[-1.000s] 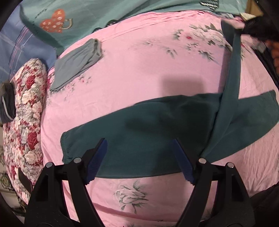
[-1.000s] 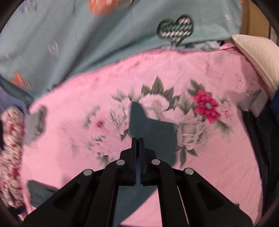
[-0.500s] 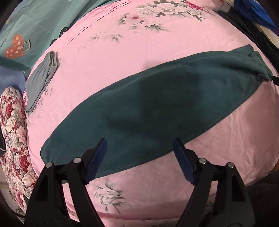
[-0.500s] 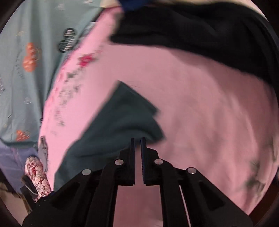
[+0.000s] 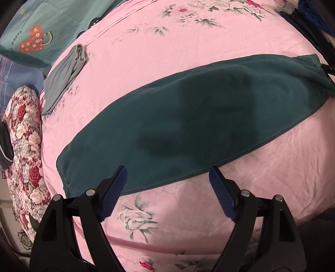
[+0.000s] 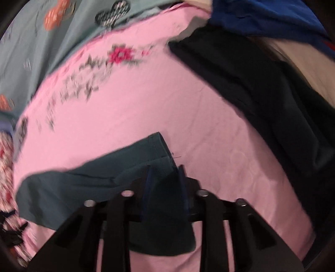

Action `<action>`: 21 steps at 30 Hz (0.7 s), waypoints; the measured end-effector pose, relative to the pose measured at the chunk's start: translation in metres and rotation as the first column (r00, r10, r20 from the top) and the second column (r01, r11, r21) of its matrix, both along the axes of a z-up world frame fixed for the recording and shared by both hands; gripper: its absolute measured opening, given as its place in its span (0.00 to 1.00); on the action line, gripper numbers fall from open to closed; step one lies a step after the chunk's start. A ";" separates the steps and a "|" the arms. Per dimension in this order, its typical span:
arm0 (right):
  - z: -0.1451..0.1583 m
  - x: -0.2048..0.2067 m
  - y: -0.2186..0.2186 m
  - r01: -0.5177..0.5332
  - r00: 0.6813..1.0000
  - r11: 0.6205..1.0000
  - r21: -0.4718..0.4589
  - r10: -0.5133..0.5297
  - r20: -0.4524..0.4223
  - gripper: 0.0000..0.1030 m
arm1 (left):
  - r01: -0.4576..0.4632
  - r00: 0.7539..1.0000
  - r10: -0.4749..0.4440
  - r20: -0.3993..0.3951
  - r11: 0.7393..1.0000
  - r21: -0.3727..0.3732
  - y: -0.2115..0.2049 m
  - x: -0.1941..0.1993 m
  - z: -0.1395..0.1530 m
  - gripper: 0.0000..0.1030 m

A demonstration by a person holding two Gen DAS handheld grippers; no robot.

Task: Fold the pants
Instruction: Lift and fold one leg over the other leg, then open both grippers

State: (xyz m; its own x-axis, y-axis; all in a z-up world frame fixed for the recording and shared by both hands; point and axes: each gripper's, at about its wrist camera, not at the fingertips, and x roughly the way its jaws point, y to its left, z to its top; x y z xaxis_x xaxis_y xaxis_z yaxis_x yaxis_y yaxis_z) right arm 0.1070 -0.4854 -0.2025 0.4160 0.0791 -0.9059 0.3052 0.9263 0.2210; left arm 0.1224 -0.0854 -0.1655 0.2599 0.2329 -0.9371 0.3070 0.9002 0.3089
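Observation:
Dark green pants [image 5: 199,117] lie flat across the pink floral bedsheet [image 5: 188,35], one leg folded over the other, running from lower left to upper right. My left gripper [image 5: 167,182] is open and empty, hovering over the near edge of the pants. In the right wrist view the hem end of the pants [image 6: 129,167] lies under my right gripper [image 6: 164,177]. Its jaws stand partly apart with the cloth between them, not clamped.
A folded grey garment [image 5: 62,75] lies at the far left of the bed. A red floral pillow [image 5: 23,136] and a teal blanket [image 5: 41,25] are to the left. Dark clothes [image 6: 261,87] and a blue item [image 6: 272,16] pile at the right.
The right gripper carried the lifted leg over and laid it on the other leg, then opened its jaws at the hem. The left gripper stayed open and shifted slightly.

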 end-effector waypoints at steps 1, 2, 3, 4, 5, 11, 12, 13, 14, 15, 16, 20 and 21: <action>0.002 0.003 0.004 -0.023 1.000 1.000 -0.021 0.023 0.002 0.04 | -0.017 1.000 0.017 0.001 1.000 0.002 0.003 -0.001 0.001 0.80; 0.009 0.003 0.007 -0.050 0.998 0.997 -0.052 0.051 0.023 0.04 | -0.029 1.000 0.029 0.003 1.000 0.003 0.005 -0.001 0.001 0.80; 0.017 0.003 0.008 -0.064 0.996 0.995 -0.072 0.067 0.053 0.03 | -0.044 0.999 0.044 0.004 0.999 0.005 0.007 -0.002 0.002 0.80; 0.027 0.001 0.008 -0.065 0.993 0.993 -0.097 0.073 0.090 0.03 | -0.059 0.998 0.059 0.004 0.998 0.007 0.010 -0.002 0.002 0.80; 0.036 -0.001 0.006 -0.052 0.990 0.992 -0.114 0.067 0.128 0.03 | -0.071 0.997 0.071 0.004 0.997 0.009 0.012 -0.002 0.002 0.80; -0.001 0.017 -0.001 -0.059 0.996 0.992 -0.114 0.066 0.057 0.09 | -0.120 0.993 0.120 -0.009 0.992 0.026 0.020 -0.009 -0.002 0.80; -0.003 0.018 -0.002 -0.053 0.997 0.993 -0.105 0.057 0.042 0.10 | -0.120 0.993 0.121 -0.009 0.992 0.029 0.022 -0.010 -0.002 0.80; 0.003 0.014 -0.005 -0.029 0.998 0.997 -0.068 0.033 0.055 0.10 | -0.122 0.992 0.123 -0.005 0.992 0.031 0.025 -0.011 -0.001 0.81; 0.013 0.008 -0.006 -0.012 0.996 0.999 -0.035 0.015 0.087 0.11 | -0.132 0.991 0.132 0.004 0.991 0.034 0.030 -0.012 0.000 0.83; 0.027 -0.003 -0.006 -0.003 0.990 1.000 0.001 0.003 0.139 0.13 | -0.145 0.989 0.145 0.007 0.989 0.036 0.035 -0.013 0.001 0.84; 0.034 -0.011 -0.004 -0.011 0.985 1.000 0.018 0.007 0.173 0.14 | -0.161 0.987 0.161 0.003 0.986 0.036 0.042 -0.014 -0.001 0.84; 0.030 -0.036 0.020 -0.113 0.985 0.993 0.026 0.108 0.134 0.14 | -0.210 0.978 0.211 -0.008 0.976 0.055 0.066 -0.016 -0.008 0.84; 0.019 -0.038 0.023 -0.119 0.990 0.993 0.000 0.118 0.078 0.14 | -0.219 0.975 0.220 -0.008 0.974 0.056 0.072 -0.018 -0.008 0.84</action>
State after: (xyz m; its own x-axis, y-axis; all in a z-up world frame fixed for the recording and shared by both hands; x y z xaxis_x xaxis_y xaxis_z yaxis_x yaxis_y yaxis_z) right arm 0.0685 -0.4626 -0.1837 0.4726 0.1360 -0.8707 0.1752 0.9538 0.2441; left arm 0.1048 -0.0135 -0.1739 0.1840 0.3338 -0.9245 0.1083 0.9280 0.3566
